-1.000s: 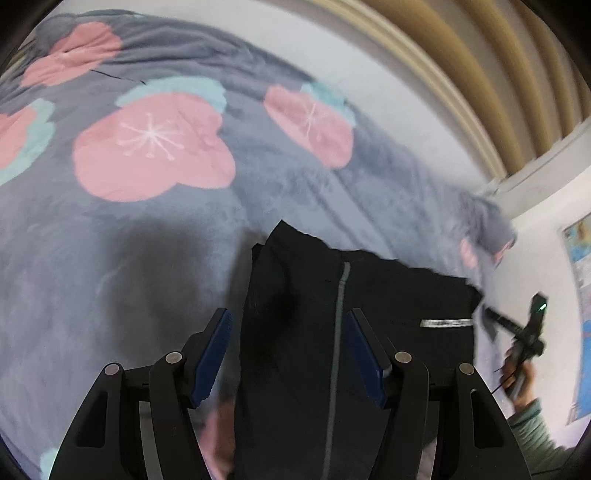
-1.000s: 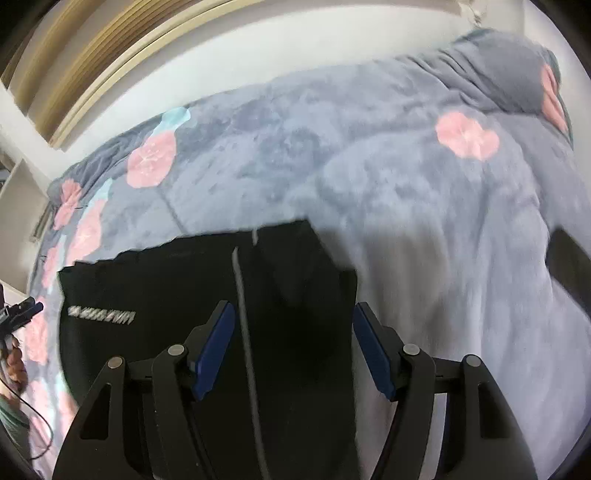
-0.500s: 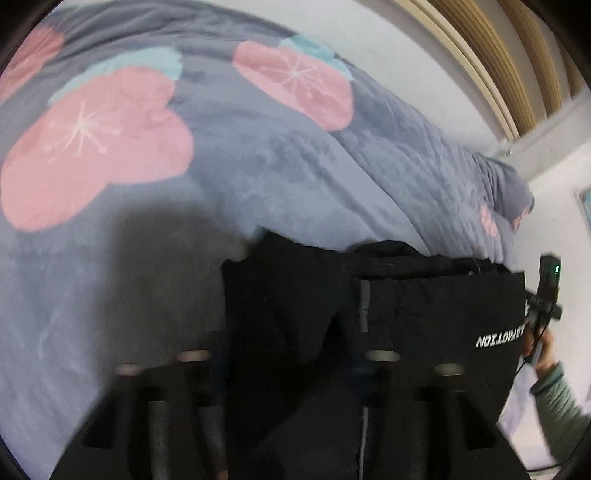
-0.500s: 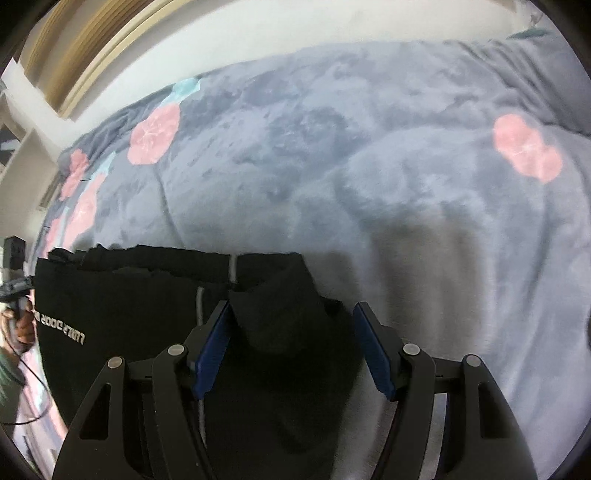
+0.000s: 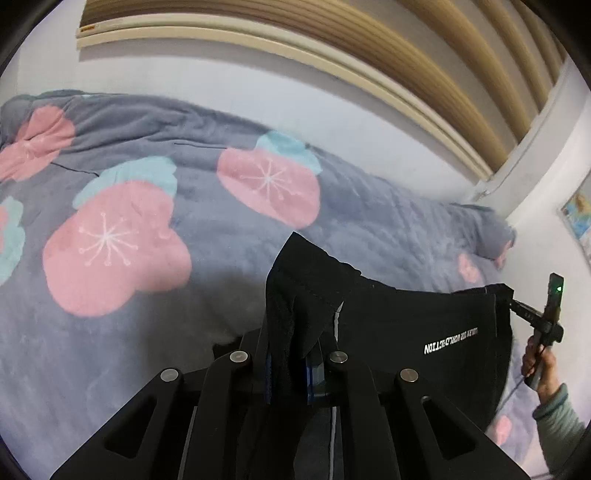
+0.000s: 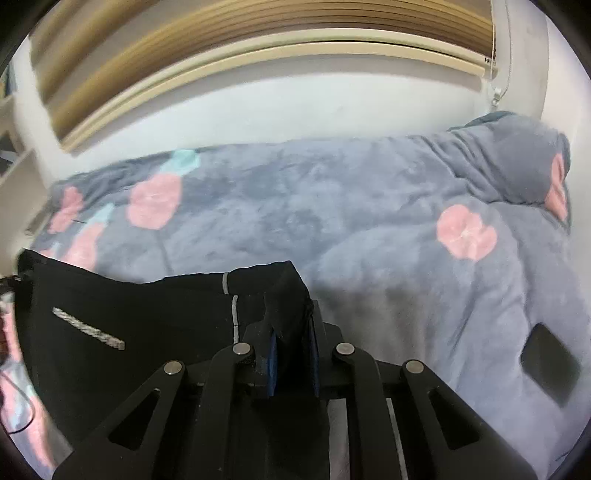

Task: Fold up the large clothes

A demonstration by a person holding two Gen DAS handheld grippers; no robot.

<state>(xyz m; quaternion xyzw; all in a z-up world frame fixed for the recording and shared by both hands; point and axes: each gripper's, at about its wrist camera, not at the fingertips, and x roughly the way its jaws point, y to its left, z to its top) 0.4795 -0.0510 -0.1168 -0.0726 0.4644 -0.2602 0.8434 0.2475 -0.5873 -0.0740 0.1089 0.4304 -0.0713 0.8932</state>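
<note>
The setting is a bedroom in a home. A bed (image 5: 388,229) fills most of both views, covered by a plush grey blanket (image 6: 332,206) printed with pink flowers and teal leaves, and it stands against a plain white wall (image 5: 258,85). Above the wall run wood-coloured horizontal slats (image 6: 258,22) with a cream lower rail, and a colourful poster (image 5: 580,214) hangs on the adjoining wall.

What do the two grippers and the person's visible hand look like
Both the left gripper and the right gripper are matte black linkage arms with round silver pivot pins and blue pads. The right gripper, seen from the left camera, shows a green light. The hand has a grey-green ribbed sleeve, and a thin dark cable trails below it.
</note>
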